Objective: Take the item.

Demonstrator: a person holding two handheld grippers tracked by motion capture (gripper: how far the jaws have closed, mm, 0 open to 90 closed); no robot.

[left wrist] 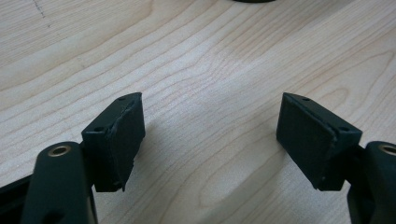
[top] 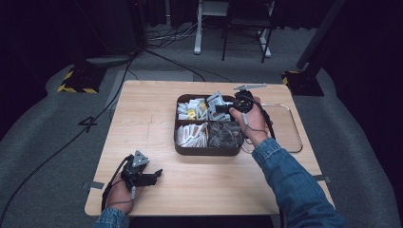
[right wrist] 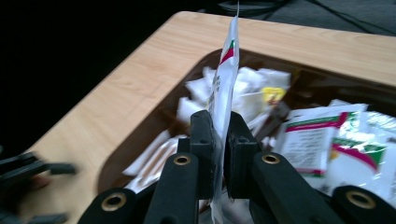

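A light wooden table [top: 157,123] stands on grey carpet, and on it sits a dark brown tray [top: 205,151] split into compartments; the far ones hold white sachets, the near left one pale paper sticks, the near right one dark packets; just to the right of the tray lies a clear flat tray [top: 295,128] with a thin rim; the person's right hand [top: 253,121], in a denim sleeve, reaches over the tray's far right compartment with the right gripper [right wrist: 219,135]; from the right gripper view its jaws are clenched on a white sachet [right wrist: 225,74] with a red and green corner, which stands upright on edge between them, lifted above the other sachets in the tray [right wrist: 140,144]; more sachets of the same print lie flat to the right of it; at the near left corner of the table the left hand [top: 122,192] holds the left gripper [top: 151,175] low over bare wood, well apart from the tray; in the left gripper view its pads [left wrist: 126,135] stand wide apart, released, with just the wood grain [left wrist: 210,70] between them.
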